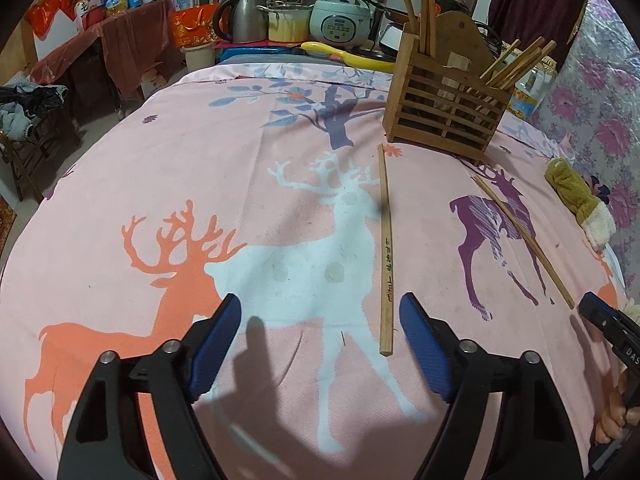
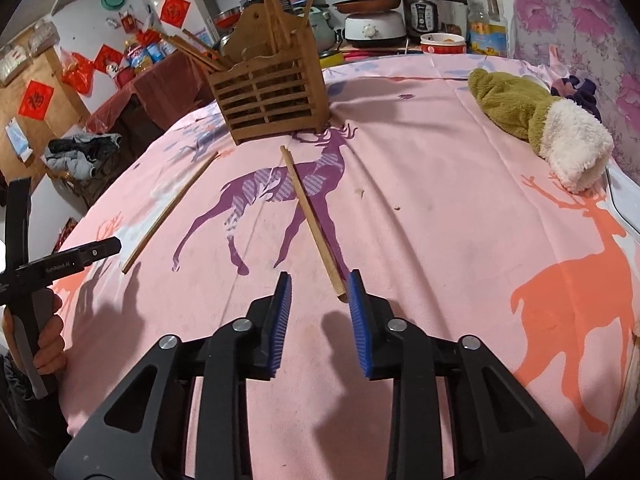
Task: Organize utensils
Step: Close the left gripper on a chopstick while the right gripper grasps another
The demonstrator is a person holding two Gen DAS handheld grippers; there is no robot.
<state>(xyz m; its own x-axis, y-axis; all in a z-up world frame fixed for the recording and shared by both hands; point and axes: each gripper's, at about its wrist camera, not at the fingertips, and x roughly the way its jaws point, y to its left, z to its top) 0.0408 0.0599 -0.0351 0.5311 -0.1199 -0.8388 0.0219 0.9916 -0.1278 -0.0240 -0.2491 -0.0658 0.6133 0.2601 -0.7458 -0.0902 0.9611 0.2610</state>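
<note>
Your right tongs point(image 2: 320, 292) are partly closed around a chopstick's point(image 2: 310, 216) near end but not squeezing yet, your left tongs point(image 1: 320, 320) gape by another chopstick point(image 1: 386, 248), both bound for the holder point(image 2: 270, 96) ahead.

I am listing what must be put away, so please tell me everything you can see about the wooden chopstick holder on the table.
The chopstick holder is a box of brown wooden slats with gaps between them and a taller shaped back panel. It stands upright on the pink deer-print cloth, at the far side. Several wooden chopsticks lean out of it in two groups. Two loose chopsticks lie on the cloth in front of it, not touching it. No tool touches it.
</note>
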